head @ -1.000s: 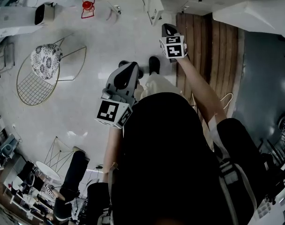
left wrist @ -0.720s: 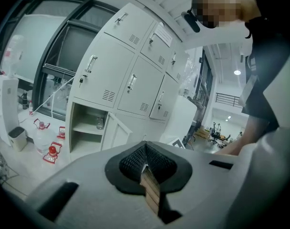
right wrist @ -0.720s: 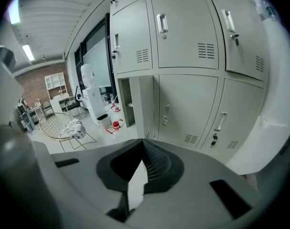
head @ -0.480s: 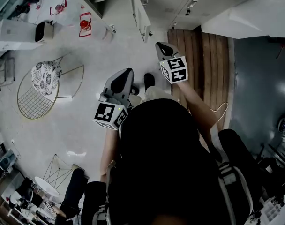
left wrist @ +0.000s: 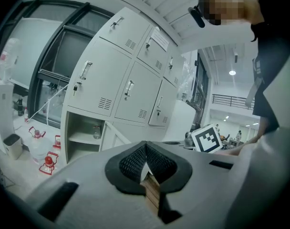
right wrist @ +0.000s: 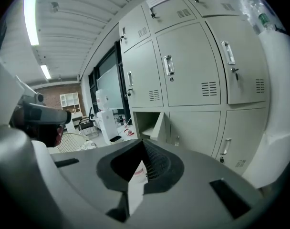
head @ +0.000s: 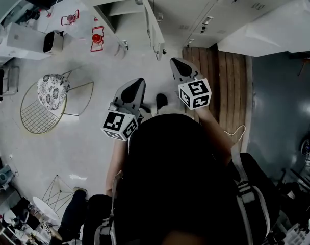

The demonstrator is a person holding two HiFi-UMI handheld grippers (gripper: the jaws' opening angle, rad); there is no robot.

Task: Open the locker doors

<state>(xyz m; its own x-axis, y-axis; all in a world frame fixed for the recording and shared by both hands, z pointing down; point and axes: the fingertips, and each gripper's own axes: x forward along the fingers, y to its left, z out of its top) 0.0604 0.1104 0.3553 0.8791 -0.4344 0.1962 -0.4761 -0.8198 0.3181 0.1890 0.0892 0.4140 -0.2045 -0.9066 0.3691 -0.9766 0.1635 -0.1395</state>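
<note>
The head view looks steeply down past the person (head: pixel 180 177) to the floor (head: pixel 88 121), with the lockers (head: pixel 196 4) at its top edge. Both gripper views face those lockers from close, tilted upward. All three share the open locker (head: pixel 125 8).

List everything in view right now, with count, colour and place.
lockers: one bank, light grey, ahead of both grippers
open locker door: one, light grey, bottom row, swung out
lantern-like items: two, red, on the floor left of the open compartment
wire chair: one, brass-coloured with a patterned cushion, on the floor at left
box-shaped appliance: one, white, far left
wooden floor strip: one, brown, at right in front of the lockers
left gripper: one, grey, jaws together, empty
right gripper: one, grey, jaws together, empty
</note>
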